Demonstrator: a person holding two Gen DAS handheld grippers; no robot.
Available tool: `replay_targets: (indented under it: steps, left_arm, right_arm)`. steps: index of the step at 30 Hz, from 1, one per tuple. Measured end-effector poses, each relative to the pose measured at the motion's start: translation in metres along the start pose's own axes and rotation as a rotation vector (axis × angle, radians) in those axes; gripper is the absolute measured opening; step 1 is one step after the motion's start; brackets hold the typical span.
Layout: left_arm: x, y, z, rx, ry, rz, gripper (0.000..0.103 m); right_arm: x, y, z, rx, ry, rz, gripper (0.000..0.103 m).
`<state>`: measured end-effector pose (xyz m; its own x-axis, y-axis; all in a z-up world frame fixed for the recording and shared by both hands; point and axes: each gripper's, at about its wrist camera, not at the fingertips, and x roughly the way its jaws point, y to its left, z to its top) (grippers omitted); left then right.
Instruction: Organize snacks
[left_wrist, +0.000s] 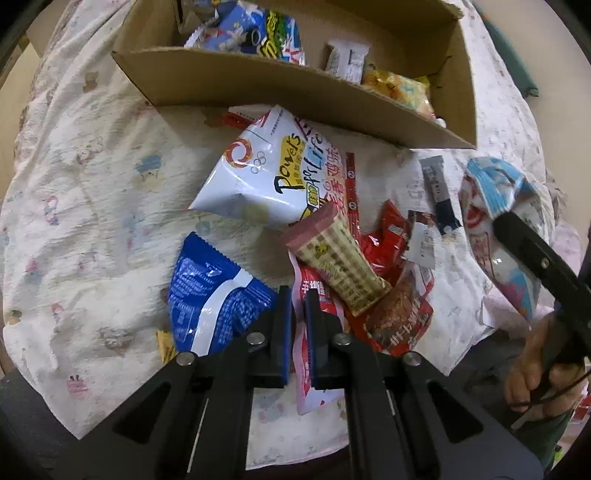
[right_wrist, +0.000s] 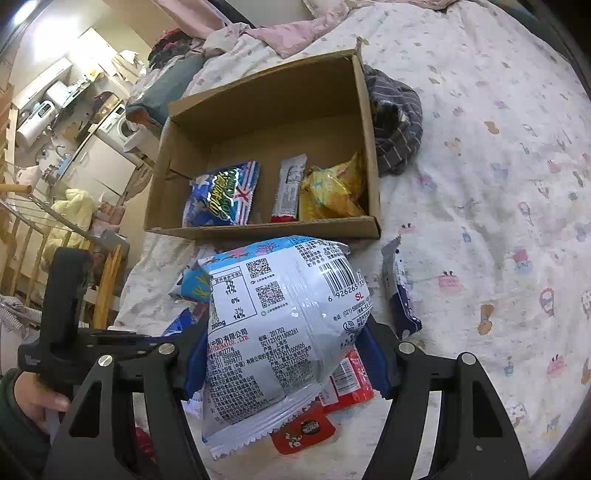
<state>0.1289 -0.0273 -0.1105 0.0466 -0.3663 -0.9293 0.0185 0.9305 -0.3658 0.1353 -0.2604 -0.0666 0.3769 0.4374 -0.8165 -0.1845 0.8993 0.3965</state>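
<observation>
Left gripper (left_wrist: 299, 295) is down in the pile on the bed, jaws pinched tight on the edge of a red-and-white packet (left_wrist: 314, 376) that runs up between the blue pads. Just beside it on the left lies a blue bag (left_wrist: 210, 295), and a cream-and-maroon wafer bar (left_wrist: 340, 258) rests tilted across the red wrappers (left_wrist: 391, 243) on the right. Beyond those sits the big white chip bag (left_wrist: 266, 173), lying on the patterned bedsheet (left_wrist: 92, 184) just short of the box wall.

Over to the right gripper (right_wrist: 284, 332): its jaws are spread wide but clamped on a puffy white-and-blue snack bag (right_wrist: 280, 321), barcode side facing the camera, lifted above the pile. The left wrist view shows the same bag up off the sheet, held at the right edge of the scene. A hand (left_wrist: 535, 369) grips that tool's handle. Under the raised bag, red packets (right_wrist: 347, 380) lie on the sheet, and a dark blue stick pack (right_wrist: 402, 295) sits just to the right.

Farther back stands the cardboard box (right_wrist: 266, 229), open-topped. Inside, from left to right: a blue-and-green bag (right_wrist: 221, 195), a slim white bar (right_wrist: 290, 188), a yellow bag (right_wrist: 332, 192). Behind the box's right corner, a striped dark garment (right_wrist: 395, 122) lies crumpled on the bed.
</observation>
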Motion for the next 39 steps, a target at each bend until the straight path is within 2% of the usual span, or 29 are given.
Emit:
replay_targets:
  steps: [5,11,14,16,17,18,19,20,21,23,25,27,29,35,36,37,38,39]
  left_arm:
    - [-0.032,-0.005,-0.016,0.034,-0.066,-0.021,0.002]
    - [-0.081,-0.009,-0.032,0.063,-0.207,0.022,0.002]
    - [-0.092,-0.011,-0.029,0.066,-0.251,0.068,0.002]
    - [-0.091,-0.007,-0.028,0.044,-0.245,0.109,0.003]
    - [-0.086,-0.006,-0.027,0.05,-0.221,0.117,0.01]
    - [-0.077,-0.008,-0.028,0.068,-0.188,0.145,0.028]
    - [-0.066,-0.012,-0.03,0.093,-0.166,0.188,0.04]
    - [-0.057,-0.017,-0.032,0.125,-0.16,0.234,0.057]
    - [-0.048,-0.023,-0.034,0.161,-0.163,0.281,0.059]
    - [-0.03,-0.031,-0.037,0.216,-0.136,0.337,0.059]
    - [-0.012,-0.037,-0.036,0.256,-0.095,0.354,0.059]
    - [0.001,-0.041,-0.032,0.272,-0.082,0.367,0.059]
    - [0.012,-0.042,-0.023,0.289,-0.088,0.414,0.059]
    - [0.037,-0.043,-0.007,0.296,-0.023,0.429,0.059]
    - [0.04,-0.044,-0.007,0.301,-0.016,0.437,0.057]
    - [0.042,-0.043,-0.006,0.302,-0.017,0.442,0.048]
    - [0.042,-0.042,-0.006,0.296,-0.021,0.447,0.027]
    - [0.04,-0.041,-0.005,0.29,-0.026,0.454,0.025]
  right_arm:
    - [-0.008,0.001,0.0,0.004,-0.019,0.018,0.071]
    - [-0.019,0.005,0.001,-0.006,-0.05,0.039,0.071]
    - [-0.023,0.006,0.001,-0.003,-0.055,0.047,0.071]
    - [-0.025,0.009,0.002,-0.003,-0.062,0.053,0.071]
    - [-0.026,0.011,0.002,-0.004,-0.064,0.056,0.071]
    - [-0.027,0.014,0.002,-0.01,-0.07,0.062,0.071]
    - [-0.027,0.015,0.002,-0.014,-0.072,0.064,0.071]
    - [-0.028,0.017,0.003,-0.021,-0.076,0.066,0.071]
    - [-0.028,0.018,0.003,-0.023,-0.078,0.068,0.071]
    - [-0.029,0.018,0.005,-0.018,-0.082,0.074,0.071]
    - [-0.031,0.017,0.006,-0.012,-0.086,0.081,0.071]
    - [-0.033,0.017,0.006,-0.012,-0.092,0.085,0.071]
    - [-0.035,0.016,0.007,-0.012,-0.097,0.089,0.071]
    - [-0.039,0.012,0.008,-0.005,-0.108,0.097,0.071]
    - [-0.039,0.012,0.009,-0.004,-0.108,0.098,0.071]
    - [-0.039,0.012,0.009,-0.004,-0.108,0.098,0.071]
    - [-0.039,0.012,0.009,-0.004,-0.107,0.098,0.071]
    - [-0.039,0.012,0.009,-0.005,-0.107,0.1,0.071]
